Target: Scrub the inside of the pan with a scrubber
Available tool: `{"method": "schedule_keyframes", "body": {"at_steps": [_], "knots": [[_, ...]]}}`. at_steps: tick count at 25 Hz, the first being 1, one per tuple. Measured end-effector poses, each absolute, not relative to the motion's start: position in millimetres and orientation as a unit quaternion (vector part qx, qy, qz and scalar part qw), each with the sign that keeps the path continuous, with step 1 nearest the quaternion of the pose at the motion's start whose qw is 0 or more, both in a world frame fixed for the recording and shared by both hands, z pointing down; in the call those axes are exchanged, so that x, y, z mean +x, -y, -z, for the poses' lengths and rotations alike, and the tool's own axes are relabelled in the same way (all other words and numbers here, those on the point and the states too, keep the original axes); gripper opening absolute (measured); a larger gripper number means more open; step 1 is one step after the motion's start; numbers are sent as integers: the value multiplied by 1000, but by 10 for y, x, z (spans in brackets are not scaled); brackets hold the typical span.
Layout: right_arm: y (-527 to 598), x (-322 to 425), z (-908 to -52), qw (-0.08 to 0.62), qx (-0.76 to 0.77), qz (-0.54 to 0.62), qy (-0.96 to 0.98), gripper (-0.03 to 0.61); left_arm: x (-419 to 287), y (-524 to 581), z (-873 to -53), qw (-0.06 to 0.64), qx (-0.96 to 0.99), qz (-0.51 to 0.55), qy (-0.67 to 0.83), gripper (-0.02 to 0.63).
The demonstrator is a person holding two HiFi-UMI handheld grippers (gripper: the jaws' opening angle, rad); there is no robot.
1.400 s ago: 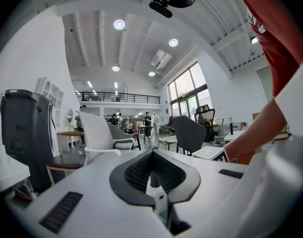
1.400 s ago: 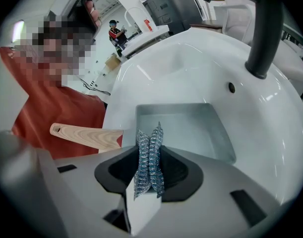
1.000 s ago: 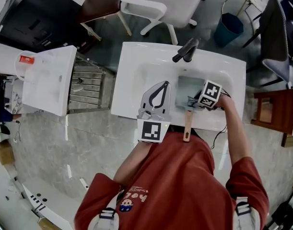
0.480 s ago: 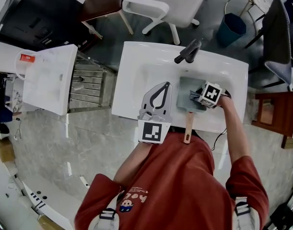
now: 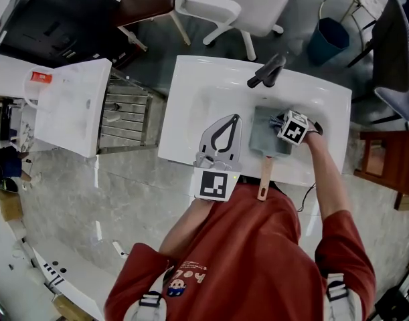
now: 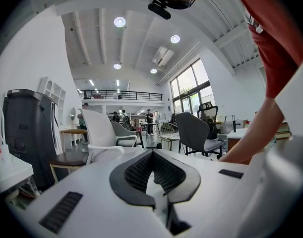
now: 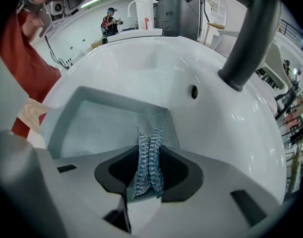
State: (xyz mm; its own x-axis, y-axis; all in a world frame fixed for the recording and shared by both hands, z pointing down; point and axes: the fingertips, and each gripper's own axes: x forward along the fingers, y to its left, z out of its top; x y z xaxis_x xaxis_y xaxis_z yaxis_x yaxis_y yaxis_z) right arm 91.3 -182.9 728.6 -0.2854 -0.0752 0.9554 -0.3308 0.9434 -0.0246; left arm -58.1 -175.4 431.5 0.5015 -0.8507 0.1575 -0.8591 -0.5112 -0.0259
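Now | pan handle toward person | right gripper clamps scrubber

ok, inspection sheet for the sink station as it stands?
Surface: white sink, black faucet at the back.
Job's things: square pan in the basin, wooden handle over the front rim; blue scrubber held over the pan.
Clutter: nothing seen.
Grippers: left claw shut, empty, at the sink's left side; right claw shut on the scrubber.
Cables: thin dark cable by the person's right arm.
Surroundings: white chair, blue bin, wire rack, white counter.
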Motion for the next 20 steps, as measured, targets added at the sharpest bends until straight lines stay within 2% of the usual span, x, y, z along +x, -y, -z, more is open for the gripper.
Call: {"method": "schedule_keyframes", "body": {"at_steps": [5,20], "knots": [[1923,937,-7385,583,146,-72,796,137,-573,1726,-4339,30,866,-75,493,11],[1920,937,-7310,586,159,-92,789,138,-590,1716,-4307,29,867,-69,493,11]]}}
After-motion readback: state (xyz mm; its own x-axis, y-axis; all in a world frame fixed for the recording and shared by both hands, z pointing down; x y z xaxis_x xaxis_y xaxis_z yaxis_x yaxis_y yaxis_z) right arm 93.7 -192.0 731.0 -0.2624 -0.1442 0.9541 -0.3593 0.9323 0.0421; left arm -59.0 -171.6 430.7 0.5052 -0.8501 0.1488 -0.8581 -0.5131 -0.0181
